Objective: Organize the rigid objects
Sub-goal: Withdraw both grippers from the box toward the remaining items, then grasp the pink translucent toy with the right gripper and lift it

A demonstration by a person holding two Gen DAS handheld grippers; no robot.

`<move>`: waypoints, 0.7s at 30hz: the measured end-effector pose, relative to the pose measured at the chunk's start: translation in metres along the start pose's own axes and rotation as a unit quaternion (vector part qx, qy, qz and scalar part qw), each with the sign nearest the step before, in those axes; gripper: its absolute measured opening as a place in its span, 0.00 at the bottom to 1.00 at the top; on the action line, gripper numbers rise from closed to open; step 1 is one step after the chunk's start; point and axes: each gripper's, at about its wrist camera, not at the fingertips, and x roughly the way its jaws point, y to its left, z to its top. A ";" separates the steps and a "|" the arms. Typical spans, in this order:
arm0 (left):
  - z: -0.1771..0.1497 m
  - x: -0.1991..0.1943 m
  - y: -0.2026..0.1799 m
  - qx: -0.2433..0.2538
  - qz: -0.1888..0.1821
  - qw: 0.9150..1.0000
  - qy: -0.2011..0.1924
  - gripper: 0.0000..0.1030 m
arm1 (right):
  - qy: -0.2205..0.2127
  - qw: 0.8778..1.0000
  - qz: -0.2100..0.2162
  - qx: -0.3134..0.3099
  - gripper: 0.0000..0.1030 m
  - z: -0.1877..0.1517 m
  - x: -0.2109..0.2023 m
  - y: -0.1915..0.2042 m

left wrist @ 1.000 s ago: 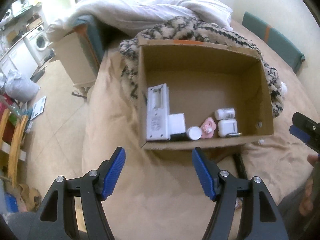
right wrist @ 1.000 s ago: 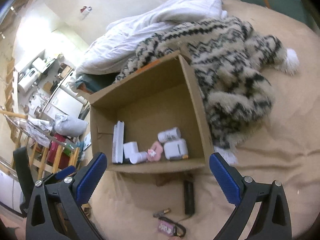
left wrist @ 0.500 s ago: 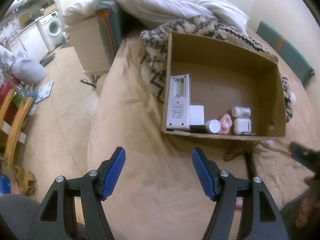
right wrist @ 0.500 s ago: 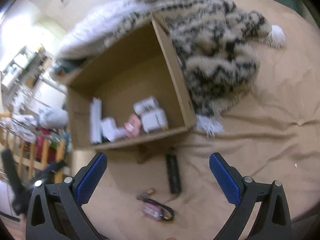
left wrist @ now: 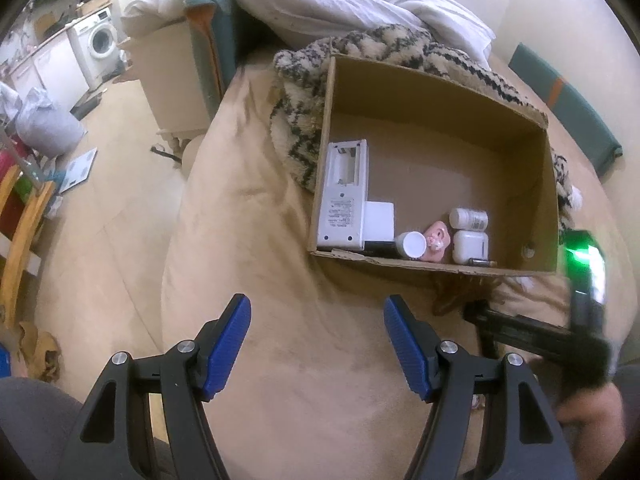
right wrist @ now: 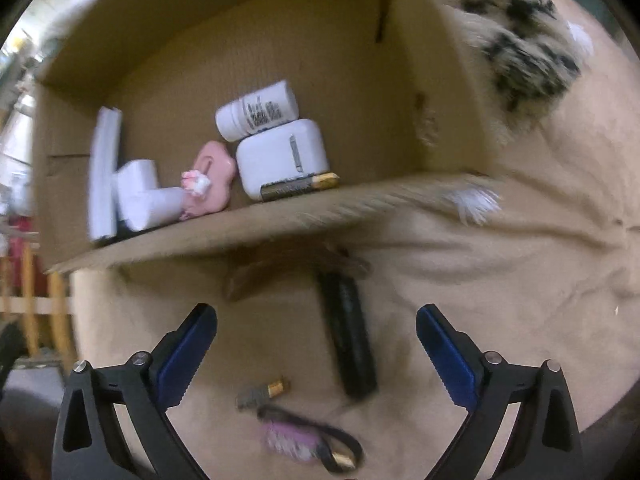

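Right gripper point(right wrist: 316, 346) jaws wide, empty, poised over black bar-shaped remote point(right wrist: 347, 334) on tan bedcover just near of brown cardboard box point(right wrist: 240, 228). Left gripper point(left wrist: 317, 342) open, empty, idle. Pickup step, I reckon: drop lower, straddle remote across its width, clamp, lift into box.

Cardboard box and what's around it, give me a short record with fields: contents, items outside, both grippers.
box: open, on tan cover
inside: white bottle, white case, battery, pink item, white slab
outside, near front wall: black bar, loose battery, pink tag with black loop
right gripper: open, empty, above the black bar
left gripper: open, empty
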 end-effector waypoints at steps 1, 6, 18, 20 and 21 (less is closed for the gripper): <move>0.000 -0.002 0.000 0.003 0.005 1.000 -0.004 0.64 | -0.001 1.000 -0.014 -0.007 1.00 0.004 0.005 0.008; 0.000 -0.004 0.002 0.012 0.011 1.000 -0.008 0.64 | 0.030 0.993 -0.105 -0.051 1.00 0.012 0.042 0.044; 0.004 0.007 0.003 -0.022 -0.063 0.997 0.040 0.64 | 0.006 0.994 -0.079 -0.075 0.96 0.010 0.039 0.042; 0.003 0.006 0.005 -0.027 -0.067 0.997 0.040 0.64 | 0.002 0.994 -0.070 -0.085 0.81 0.007 0.035 0.046; 0.003 0.006 0.006 -0.028 -0.068 0.996 0.042 0.64 | 0.000 0.994 -0.063 -0.089 0.69 0.006 0.032 0.049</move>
